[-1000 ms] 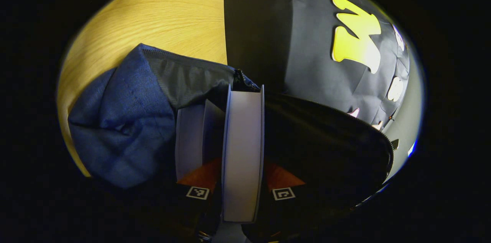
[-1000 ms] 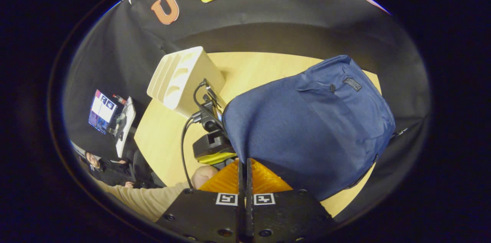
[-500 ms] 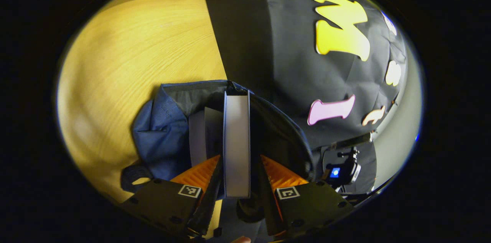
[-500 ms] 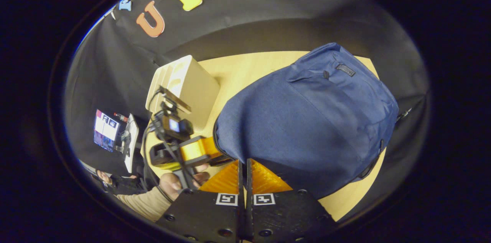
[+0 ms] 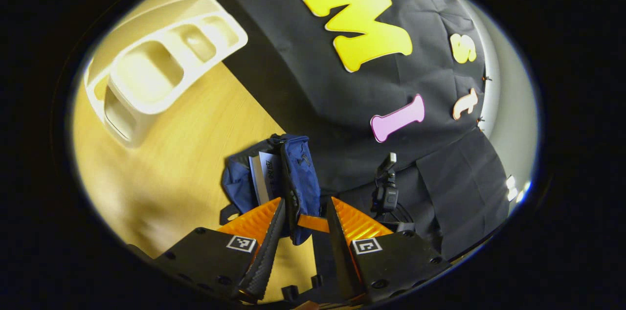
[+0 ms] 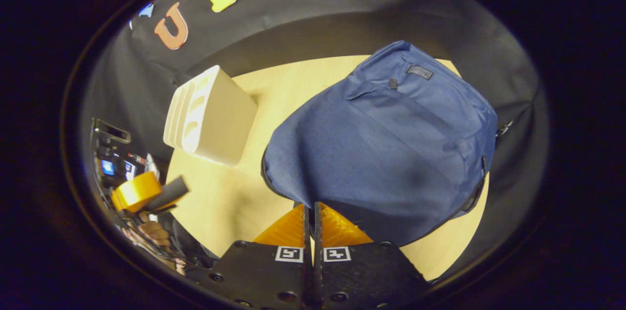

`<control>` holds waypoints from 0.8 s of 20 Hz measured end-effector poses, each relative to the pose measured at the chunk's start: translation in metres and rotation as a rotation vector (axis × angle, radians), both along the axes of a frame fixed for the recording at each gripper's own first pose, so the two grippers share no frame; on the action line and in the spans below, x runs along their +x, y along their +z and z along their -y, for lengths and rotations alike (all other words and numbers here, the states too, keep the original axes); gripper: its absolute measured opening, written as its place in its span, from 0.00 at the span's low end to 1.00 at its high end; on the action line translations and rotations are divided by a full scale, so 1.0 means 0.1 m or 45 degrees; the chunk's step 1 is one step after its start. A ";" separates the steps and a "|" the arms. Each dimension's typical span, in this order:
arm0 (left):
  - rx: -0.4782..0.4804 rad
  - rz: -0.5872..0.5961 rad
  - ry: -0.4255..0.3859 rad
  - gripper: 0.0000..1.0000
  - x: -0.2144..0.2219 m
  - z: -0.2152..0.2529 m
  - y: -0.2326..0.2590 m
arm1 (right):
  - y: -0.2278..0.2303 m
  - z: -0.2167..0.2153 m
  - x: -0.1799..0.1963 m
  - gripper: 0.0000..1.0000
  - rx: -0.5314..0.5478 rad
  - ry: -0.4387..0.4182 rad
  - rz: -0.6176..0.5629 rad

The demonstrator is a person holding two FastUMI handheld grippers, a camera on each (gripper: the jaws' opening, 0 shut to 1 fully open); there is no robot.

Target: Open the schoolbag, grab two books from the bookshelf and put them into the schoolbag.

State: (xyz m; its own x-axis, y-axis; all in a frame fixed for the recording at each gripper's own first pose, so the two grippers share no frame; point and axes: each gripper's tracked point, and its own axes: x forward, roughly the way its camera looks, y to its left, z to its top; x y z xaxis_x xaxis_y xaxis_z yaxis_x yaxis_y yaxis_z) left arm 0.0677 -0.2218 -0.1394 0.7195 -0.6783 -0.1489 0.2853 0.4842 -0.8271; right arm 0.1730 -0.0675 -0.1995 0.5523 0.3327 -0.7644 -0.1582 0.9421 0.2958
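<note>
My left gripper's point(image 5: 303, 212) fingers point(image 5: 264, 246) stand apart with nothing pinched between them. The schoolbag point(image 5: 274, 178) lies just beyond their tips on the table point(image 5: 186, 153), its mouth gaping toward me, and pale book edges point(image 5: 264, 178) stand upright inside that mouth. Their long edges run roughly in line with my fingers. I count what looks like two books there, though the second is hard to separate from the first, so I judge the loading as good as done.

My right gripper's point(image 6: 313, 217) fingers point(image 6: 293, 229) are pressed together. They sit right at the schoolbag's point(image 6: 381, 143) near lower edge, and I cannot tell whether a fold of fabric is caught between them.

Taking the schoolbag as my mark: the white bookshelf point(image 6: 210, 114) stands well off to its left in the right gripper view, its slots point(image 5: 161, 60) bare in the left gripper view. The left gripper point(image 6: 142, 192) hangs farther out still, past the table's edge on that same side. The right gripper is therefore much the nearer of the two to the schoolbag. If the mouth wants closing, I judge the move runs along the opening's rim, from the right side.
</note>
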 end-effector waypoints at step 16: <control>0.631 0.403 0.524 0.59 -0.60 -2.22 1.32 | 0.41 -0.30 -0.10 0.63 -0.205 -0.131 0.308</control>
State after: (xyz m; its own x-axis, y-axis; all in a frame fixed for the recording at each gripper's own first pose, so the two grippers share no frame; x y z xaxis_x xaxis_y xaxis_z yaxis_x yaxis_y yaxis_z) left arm 0.0081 0.0007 -0.0077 0.9619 -0.2496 -0.1113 0.1887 0.9012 -0.3902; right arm 0.1628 -0.0377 -0.1584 0.7493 0.1513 -0.6448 -0.1076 0.9884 0.1069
